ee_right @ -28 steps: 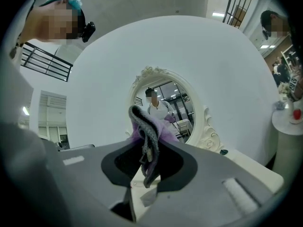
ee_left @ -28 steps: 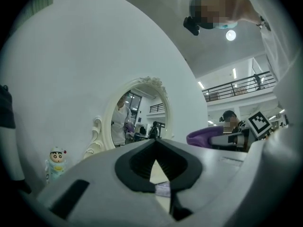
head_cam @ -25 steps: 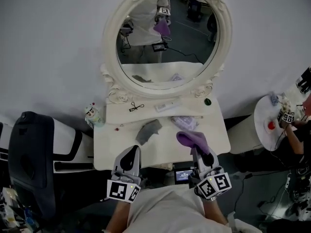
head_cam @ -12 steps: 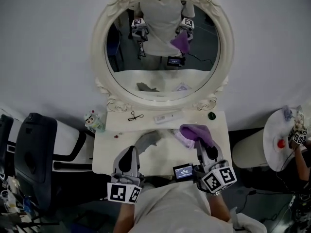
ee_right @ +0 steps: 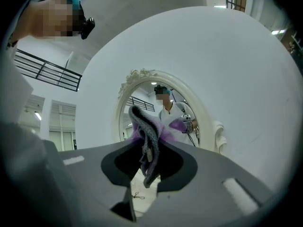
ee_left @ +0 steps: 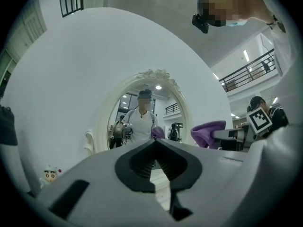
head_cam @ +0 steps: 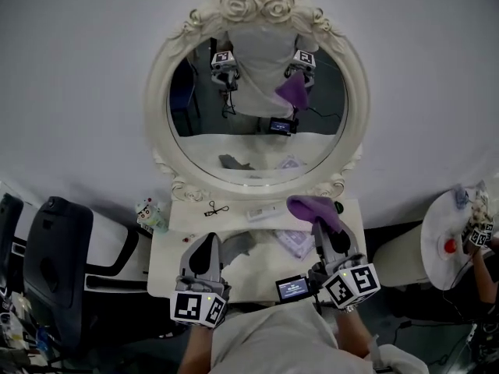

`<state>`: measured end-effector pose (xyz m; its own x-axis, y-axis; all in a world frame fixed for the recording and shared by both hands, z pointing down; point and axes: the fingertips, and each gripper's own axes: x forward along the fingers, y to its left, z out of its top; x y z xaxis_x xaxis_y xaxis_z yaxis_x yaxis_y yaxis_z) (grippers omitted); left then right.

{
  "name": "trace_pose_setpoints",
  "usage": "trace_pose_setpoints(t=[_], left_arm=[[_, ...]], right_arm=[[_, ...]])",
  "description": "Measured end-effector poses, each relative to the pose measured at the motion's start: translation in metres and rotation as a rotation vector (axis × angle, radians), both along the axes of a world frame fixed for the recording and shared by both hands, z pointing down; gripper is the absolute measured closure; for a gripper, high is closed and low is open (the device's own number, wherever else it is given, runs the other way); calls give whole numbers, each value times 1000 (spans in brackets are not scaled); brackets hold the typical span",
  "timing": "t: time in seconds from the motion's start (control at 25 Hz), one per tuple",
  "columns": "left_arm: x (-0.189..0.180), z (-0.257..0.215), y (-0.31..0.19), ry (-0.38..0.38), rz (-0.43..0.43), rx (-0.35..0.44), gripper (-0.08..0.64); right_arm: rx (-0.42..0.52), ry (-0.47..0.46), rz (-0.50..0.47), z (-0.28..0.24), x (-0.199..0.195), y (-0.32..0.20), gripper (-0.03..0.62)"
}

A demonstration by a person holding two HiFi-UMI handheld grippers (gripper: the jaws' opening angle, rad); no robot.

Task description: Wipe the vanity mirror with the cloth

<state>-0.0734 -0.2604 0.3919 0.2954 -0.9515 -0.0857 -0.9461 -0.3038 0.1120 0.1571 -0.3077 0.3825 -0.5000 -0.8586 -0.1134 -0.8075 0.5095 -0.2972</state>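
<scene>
The oval vanity mirror (head_cam: 234, 131) in its ornate white frame stands at the back of the white vanity table (head_cam: 175, 248). My right gripper (head_cam: 323, 226) is shut on a purple cloth (head_cam: 310, 207), held up above the table's right half, short of the mirror's lower rim. In the right gripper view the cloth (ee_right: 144, 126) hangs bunched between the jaws with the mirror (ee_right: 142, 103) ahead. My left gripper (head_cam: 209, 244) hovers over the table's front left, shut on nothing. The left gripper view shows the mirror (ee_left: 142, 122) beyond my left gripper (ee_left: 155, 145).
On the table lie a grey cloth (head_cam: 239, 244), a pale cloth (head_cam: 295, 245), small scissors (head_cam: 214, 209), a white bar-shaped item (head_cam: 265, 211) and a green cap (head_cam: 337, 207). A toy figure (head_cam: 148, 209) stands at the left corner. A black chair (head_cam: 51, 263) is left, a round white table (head_cam: 448, 244) right.
My right gripper has lifted the purple cloth up and forward toward the mirror. The head view has tilted up, showing the whole mirror. The left gripper has hardly moved.
</scene>
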Motion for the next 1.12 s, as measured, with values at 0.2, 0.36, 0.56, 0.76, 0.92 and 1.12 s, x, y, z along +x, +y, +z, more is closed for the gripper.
trace_pose_setpoints(t=[0.2,0.36,0.56,0.76,0.92,1.12], left_arm=[[-12,-38,-35,-21,23,23,560],[-25,-73,-54,-31,34,56,560],[-40,-115,-70,-16,37,84,561],[-50,-150,-76,-39,51,94,560],[-58,-162,-70,-104,36,100,560],[-79,-165,-60,-120,-24,102,560]], right_arm=[[106,31,7,-60,-24,-39,517],[165,57,20,-113,-50,-65,517],[256,98,13,-174,-91,-85,517],[308,126,26,-221,-128,-109,518],[355,148,28,-249,-154,-121,518],[367,166,17,-259,-178,-136,518]])
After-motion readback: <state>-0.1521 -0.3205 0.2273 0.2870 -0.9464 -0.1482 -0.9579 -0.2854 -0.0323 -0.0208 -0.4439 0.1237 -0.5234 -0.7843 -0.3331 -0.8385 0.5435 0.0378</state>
